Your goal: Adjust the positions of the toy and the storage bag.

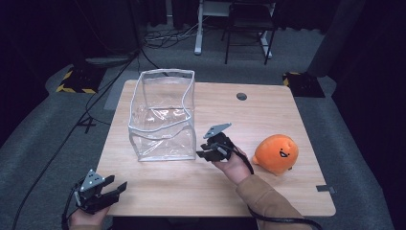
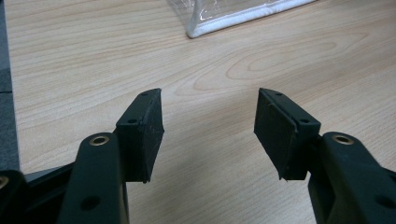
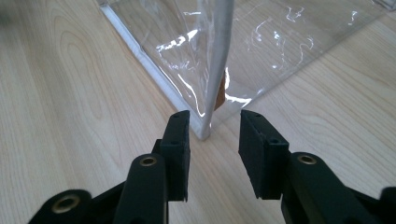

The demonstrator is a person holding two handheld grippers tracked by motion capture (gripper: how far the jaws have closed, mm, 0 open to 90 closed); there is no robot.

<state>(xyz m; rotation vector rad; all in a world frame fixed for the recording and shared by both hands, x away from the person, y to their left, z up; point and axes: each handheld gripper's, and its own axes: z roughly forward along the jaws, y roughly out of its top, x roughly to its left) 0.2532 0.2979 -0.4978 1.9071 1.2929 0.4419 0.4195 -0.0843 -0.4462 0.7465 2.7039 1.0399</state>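
Bag (image 3: 261, 51) corner just ahead of right gripper (image 3: 212, 140) | jaws apart, unclamped

**Right gripper at the bag's corner**

A clear bag (image 1: 163, 115) with white piping stands open-topped at centre-left of the frame, on a wooden desk (image 1: 268, 120). The right gripper (image 1: 203, 154), held in a hand with a tan sleeve, sits at centre, jaws parted and pointing left, just beside the bag's lower right corner; whether they touch it cannot be told. An orange plush (image 1: 276, 153) with a small face lies right of centre, near that hand. The left gripper (image 1: 117, 188) hovers at lower left, over the desk's near edge, jaws apart and empty.
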